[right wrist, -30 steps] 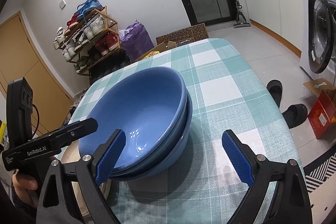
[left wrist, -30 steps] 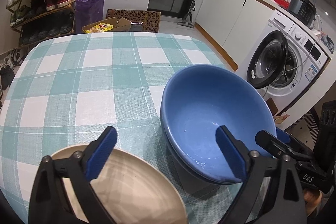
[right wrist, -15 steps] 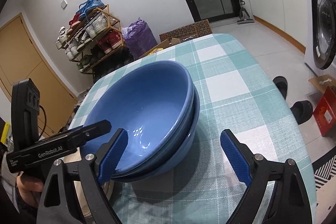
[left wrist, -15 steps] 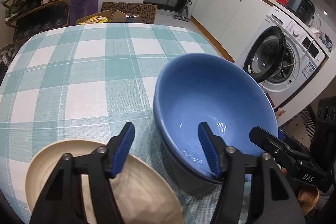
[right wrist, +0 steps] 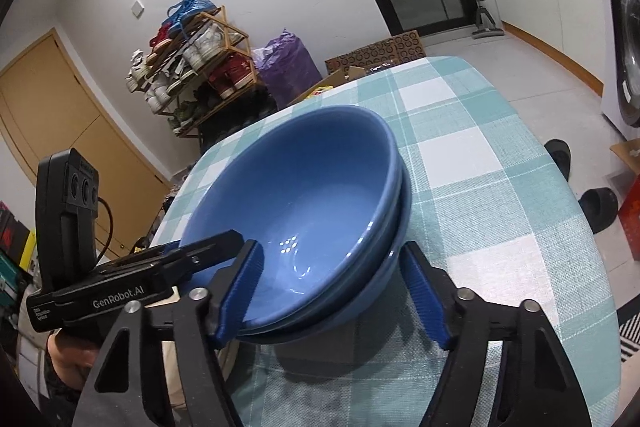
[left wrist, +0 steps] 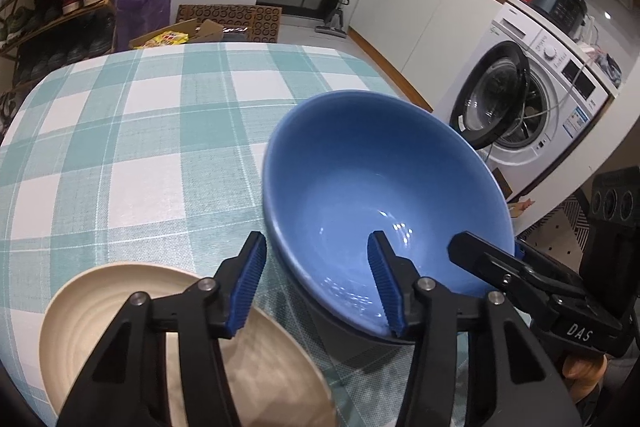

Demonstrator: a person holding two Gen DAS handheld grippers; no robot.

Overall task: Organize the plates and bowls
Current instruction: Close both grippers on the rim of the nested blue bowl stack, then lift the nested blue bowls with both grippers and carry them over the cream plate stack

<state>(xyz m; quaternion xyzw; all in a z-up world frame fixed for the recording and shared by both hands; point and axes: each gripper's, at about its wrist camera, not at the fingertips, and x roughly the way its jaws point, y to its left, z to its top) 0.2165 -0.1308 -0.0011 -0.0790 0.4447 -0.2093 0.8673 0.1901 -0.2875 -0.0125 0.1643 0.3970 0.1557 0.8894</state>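
Two blue bowls (right wrist: 304,211) nested at frame centre on a teal-checked tablecloth (right wrist: 480,195), right gripper (right wrist: 332,291) parted around their near rim — one pad inside, one outside — left gripper (right wrist: 132,267) seen at lower left, shoe rack (right wrist: 192,59) at upper left.

The blue bowls (right wrist: 304,195) look like glazed ceramic, smooth and glossy, with small white glints of light deep in the upper one; the cream plate (left wrist: 120,307) is duller, a satin glaze with faint concentric ridges; the tablecloth (left wrist: 120,131) is a checked teal-and-white woven cloth, matt, its coarse weave plainly visible; the left gripper (left wrist: 316,281) and the right gripper (right wrist: 332,291) have matt black plastic arms, silvery metal rivets, and blue fingers (left wrist: 246,283) with finely ribbed, rubbery-looking faces; the shoe rack (right wrist: 200,67) is light wood or bamboo; the washing machine (left wrist: 532,99) is smooth white, its door dark and glossy.
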